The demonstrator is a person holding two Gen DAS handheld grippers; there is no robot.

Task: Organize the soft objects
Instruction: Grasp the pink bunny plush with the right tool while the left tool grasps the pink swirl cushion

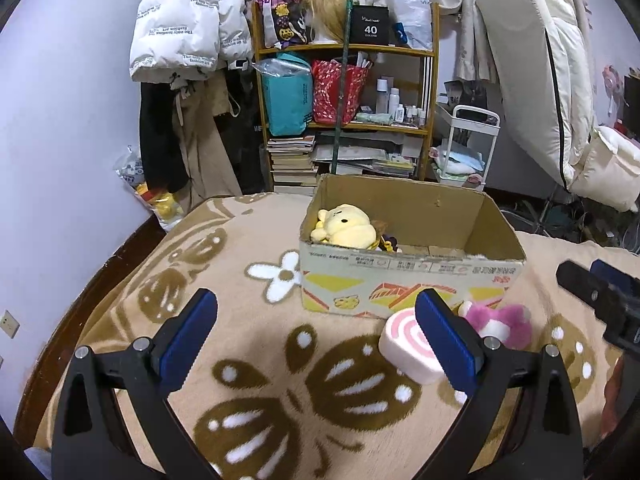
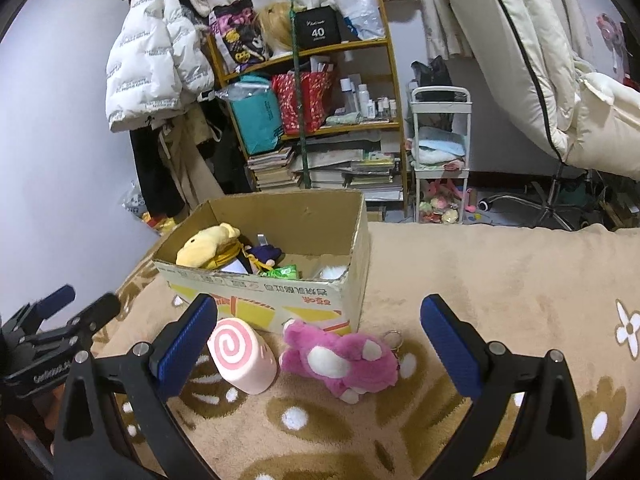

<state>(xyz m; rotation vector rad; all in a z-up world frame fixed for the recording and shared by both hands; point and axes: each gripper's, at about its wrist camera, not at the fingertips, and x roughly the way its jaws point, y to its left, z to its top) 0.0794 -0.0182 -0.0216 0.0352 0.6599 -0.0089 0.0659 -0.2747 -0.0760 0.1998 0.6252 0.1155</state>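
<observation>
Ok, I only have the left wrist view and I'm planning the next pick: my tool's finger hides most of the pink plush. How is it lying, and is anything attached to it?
Observer: The pink plush lies on its side on the blanket in front of the box, with a metal keyring at its far end.
Operator: And the box's right half? It looks bare from here.
Observer: Not quite. A green packet and something white and fluffy lie just behind the near wall.
</observation>
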